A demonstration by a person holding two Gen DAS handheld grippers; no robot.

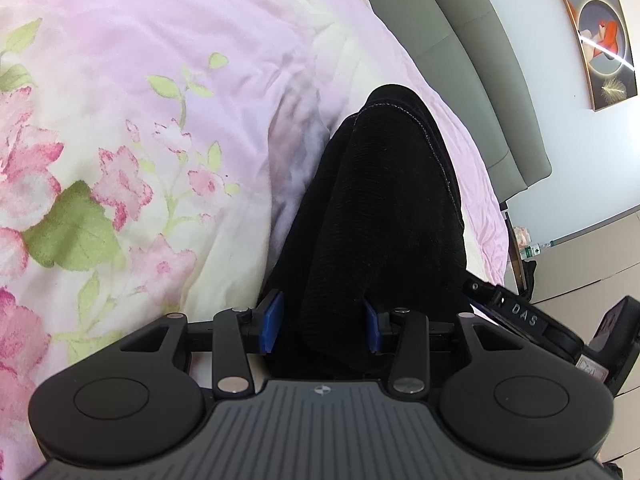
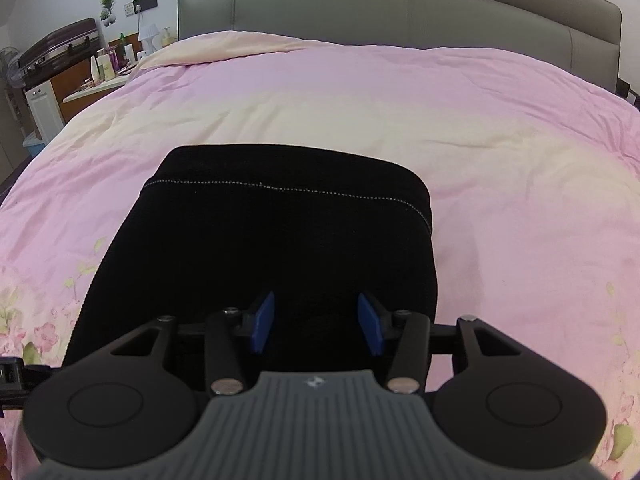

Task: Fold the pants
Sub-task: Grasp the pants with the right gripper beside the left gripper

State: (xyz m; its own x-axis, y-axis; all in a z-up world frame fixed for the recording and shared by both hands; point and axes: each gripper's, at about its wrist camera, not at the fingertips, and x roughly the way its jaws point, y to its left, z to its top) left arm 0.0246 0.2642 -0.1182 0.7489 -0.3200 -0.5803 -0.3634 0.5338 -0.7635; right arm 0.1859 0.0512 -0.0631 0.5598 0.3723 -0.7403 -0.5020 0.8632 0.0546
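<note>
Black ribbed pants [image 2: 280, 232] lie folded on a pink floral duvet [image 2: 400, 100], their stitched hem at the far end. In the left wrist view the pants [image 1: 384, 200] run away from me as a thick ridge. My left gripper [image 1: 322, 324] sits at the near end with a bulge of fabric between its blue pads [image 1: 274, 320]; the pads flank the cloth without clearly squeezing it. My right gripper [image 2: 316, 322] hangs open low over the near edge of the pants, with cloth under and between its jaws. The right gripper's black body [image 1: 520, 318] shows just right of the pants.
A grey padded headboard [image 2: 400, 8] closes off the far side of the bed. A cluttered nightstand [image 2: 104, 80] and a dark suitcase [image 2: 60, 44] stand at the far left. A framed picture [image 1: 604, 40] hangs on the wall. Bare duvet [image 1: 160, 80] lies on both sides of the pants.
</note>
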